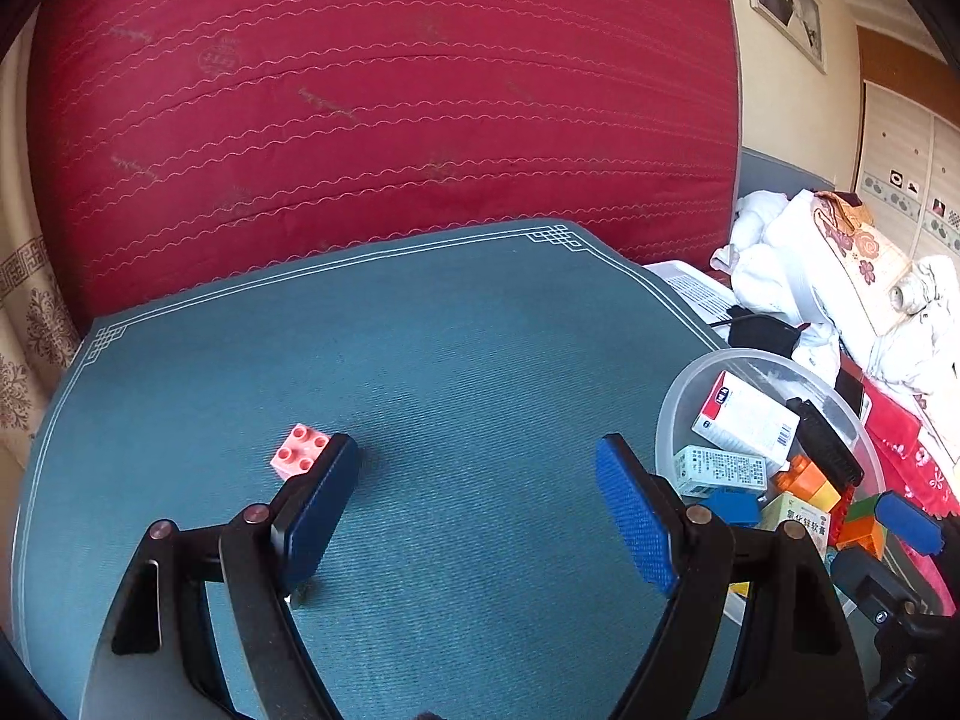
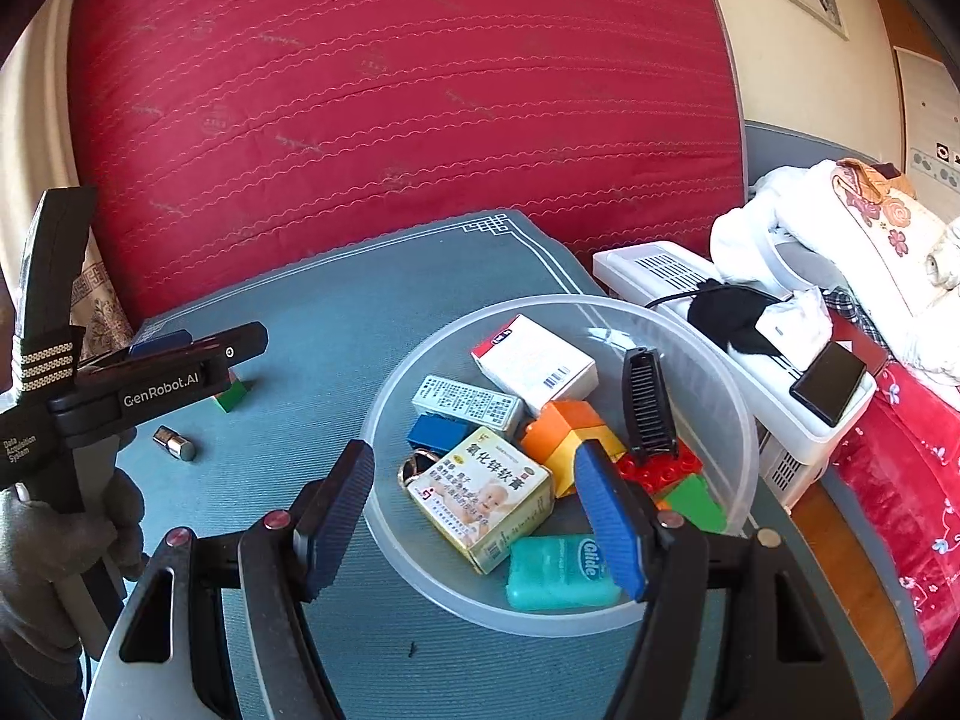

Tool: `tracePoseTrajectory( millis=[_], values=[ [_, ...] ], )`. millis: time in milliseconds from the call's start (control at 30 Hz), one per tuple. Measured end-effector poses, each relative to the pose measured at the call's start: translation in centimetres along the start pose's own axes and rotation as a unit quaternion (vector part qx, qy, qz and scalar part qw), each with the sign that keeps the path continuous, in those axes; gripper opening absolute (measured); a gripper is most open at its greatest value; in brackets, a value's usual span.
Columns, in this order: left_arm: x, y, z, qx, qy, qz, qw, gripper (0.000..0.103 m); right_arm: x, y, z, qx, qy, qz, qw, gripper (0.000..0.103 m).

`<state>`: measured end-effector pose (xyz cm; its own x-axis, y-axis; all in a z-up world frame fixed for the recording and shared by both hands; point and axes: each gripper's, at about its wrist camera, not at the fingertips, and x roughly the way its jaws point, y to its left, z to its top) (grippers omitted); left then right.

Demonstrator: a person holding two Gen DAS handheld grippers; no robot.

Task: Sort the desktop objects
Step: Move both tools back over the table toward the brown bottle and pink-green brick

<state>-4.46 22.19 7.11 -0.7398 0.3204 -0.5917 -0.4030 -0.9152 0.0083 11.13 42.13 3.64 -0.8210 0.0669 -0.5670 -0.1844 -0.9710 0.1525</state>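
Note:
My left gripper (image 1: 474, 462) is open and empty above the teal mat (image 1: 456, 360). A pink brick (image 1: 300, 450) lies on the mat just beyond its left finger. My right gripper (image 2: 474, 468) is open and empty over the near rim of a clear plastic bowl (image 2: 735, 396). The bowl holds several medicine boxes (image 2: 480, 495), toy bricks (image 2: 564, 438), a black comb (image 2: 645, 408) and a teal floss case (image 2: 558, 570). It also shows in the left wrist view (image 1: 672, 402). The left gripper (image 2: 162, 339) shows in the right wrist view, partly hiding a green and red brick (image 2: 231, 393). A small metal cylinder (image 2: 174, 444) lies on the mat.
A red quilted mattress (image 1: 384, 108) stands behind the table. To the right are a white appliance (image 2: 672, 270), a black phone (image 2: 828, 381), a black cable and white cloth (image 2: 780, 222). A gloved hand (image 2: 54, 552) holds the left gripper.

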Motion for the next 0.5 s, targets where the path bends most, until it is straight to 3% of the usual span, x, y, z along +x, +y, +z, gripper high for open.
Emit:
tracePoseTrajectory(
  millis=[500],
  values=[
    [-0.4, 7.2, -2.7, -0.058, 0.020, 0.028, 0.9977, 0.084, 2.1, 5.8, -0.8, -0.040, 0.027, 0.039, 0.998, 0.075]
  ],
)
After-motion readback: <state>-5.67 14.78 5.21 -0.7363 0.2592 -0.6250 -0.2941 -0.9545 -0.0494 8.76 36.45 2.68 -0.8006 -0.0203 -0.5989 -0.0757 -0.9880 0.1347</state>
